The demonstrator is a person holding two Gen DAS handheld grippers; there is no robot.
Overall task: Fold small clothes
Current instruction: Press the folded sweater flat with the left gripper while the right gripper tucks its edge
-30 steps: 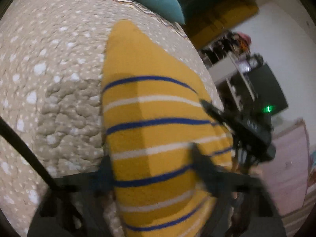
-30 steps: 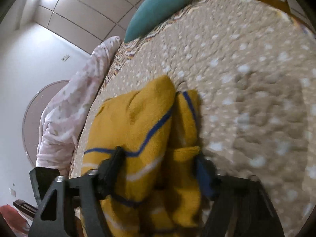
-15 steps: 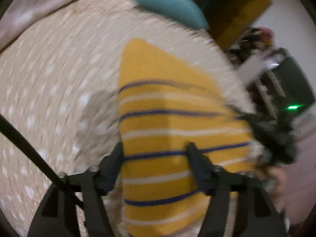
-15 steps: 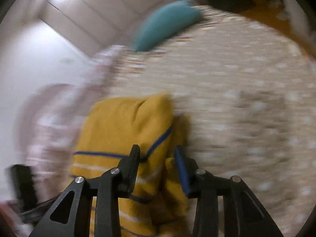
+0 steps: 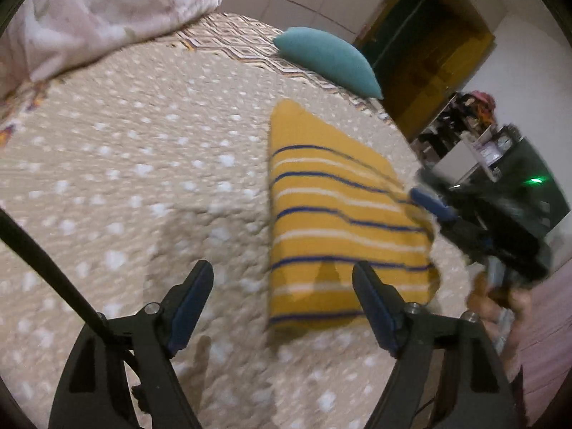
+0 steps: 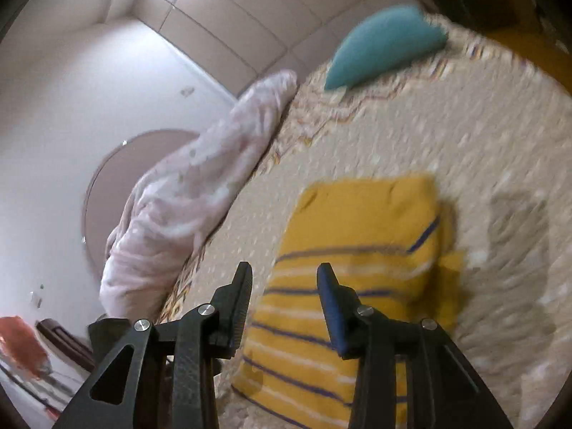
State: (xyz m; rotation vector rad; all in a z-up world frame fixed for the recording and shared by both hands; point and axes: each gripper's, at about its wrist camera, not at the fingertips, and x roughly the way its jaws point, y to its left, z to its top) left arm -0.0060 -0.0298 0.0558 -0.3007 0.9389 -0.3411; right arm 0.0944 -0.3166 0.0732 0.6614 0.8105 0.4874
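A small yellow garment with blue and white stripes [image 5: 332, 211] lies folded flat on the beige dotted bedspread [image 5: 143, 164]; it also shows in the right wrist view [image 6: 361, 261]. My left gripper [image 5: 282, 282] is open and empty, raised above the garment's near edge. My right gripper [image 6: 284, 279] is open and empty, above the garment's left edge. In the left wrist view the right gripper [image 5: 464, 221] shows blurred at the garment's right side, apart from it.
A teal pillow [image 5: 329, 60] lies at the bed's far end, also in the right wrist view [image 6: 382, 43]. A crumpled pale pink blanket [image 5: 93, 14] lies along the bed's far left side. Shelves and a dark doorway [image 5: 429, 57] stand beyond the bed.
Both grippers let go of the yellow garment, opened and pulled back upward. The garment now lies flat on the bed.
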